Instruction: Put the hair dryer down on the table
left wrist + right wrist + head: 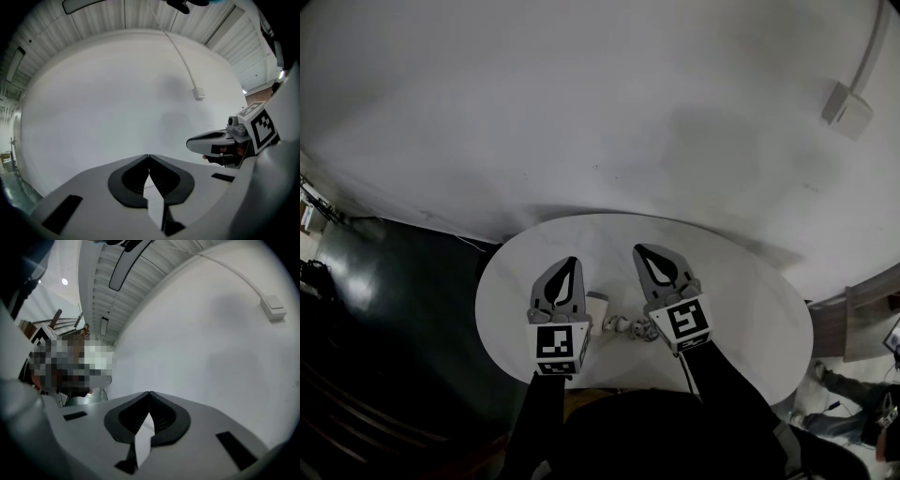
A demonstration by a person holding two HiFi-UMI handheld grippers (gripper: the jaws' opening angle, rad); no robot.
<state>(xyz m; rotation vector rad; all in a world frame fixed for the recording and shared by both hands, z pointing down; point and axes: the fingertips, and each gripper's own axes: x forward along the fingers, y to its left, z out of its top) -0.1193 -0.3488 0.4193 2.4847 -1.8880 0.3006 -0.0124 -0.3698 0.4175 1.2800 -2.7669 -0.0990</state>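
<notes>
Jaws sit closed and empty on our left gripper (570,264) and right gripper (642,253) above the table (750,300); we see no hair dryer.

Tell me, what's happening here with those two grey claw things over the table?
A person holds the left gripper and right gripper above a round white table. Both have their fingers closed on nothing. A few small pale things lie on the table between them, too small to identify.
</notes>
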